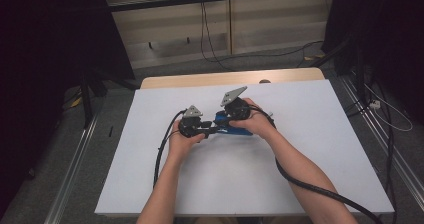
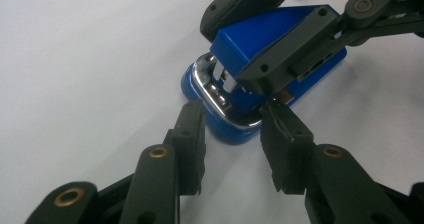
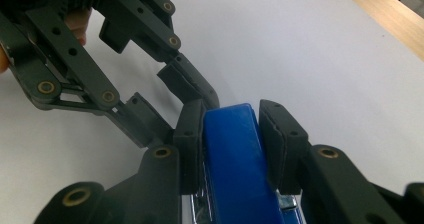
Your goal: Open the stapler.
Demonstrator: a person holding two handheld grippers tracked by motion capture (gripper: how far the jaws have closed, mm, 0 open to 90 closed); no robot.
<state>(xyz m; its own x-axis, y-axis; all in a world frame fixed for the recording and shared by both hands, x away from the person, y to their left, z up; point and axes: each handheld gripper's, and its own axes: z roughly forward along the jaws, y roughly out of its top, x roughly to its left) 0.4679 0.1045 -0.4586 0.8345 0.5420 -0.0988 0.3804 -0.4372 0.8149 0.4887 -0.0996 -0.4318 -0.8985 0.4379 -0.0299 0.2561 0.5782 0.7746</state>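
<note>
Now, from the high view, you have both hands meeting over a blue stapler (image 1: pixel 235 128) that lies near the middle of the white table (image 1: pixel 310 154), the left gripper (image 1: pixel 201 129) coming at one end and the right gripper (image 1: pixel 226 120) sitting over the body. The job in hand looks like steadying the stapler with one tool while the other works on its nose, so keep your right hand quiet and let the left do the fine work. In the left gripper view, your left gripper (image 2: pixel 232 115) stands partly open, its two black jaws straddling the stapler's front end without clamping it. The rounded blue base and the bright metal nose sit just between the tips, and one tip is very near the metal. Centre the nose between the pads before you close, or the base will likely twist on the smooth sheet. The stapler (image 2: pixel 260 39) shows a glossy blue plastic top, a chrome front and a blue base flat on the table. In the right gripper view, your right gripper (image 3: pixel 231 116) has its pads against the two long sides of the blue top and seems to clamp it. The grip is narrow, so squeeze evenly and don't lift. Here the stapler (image 3: pixel 235 169) runs straight up between the jaws, with a glint of metal low down.
</note>
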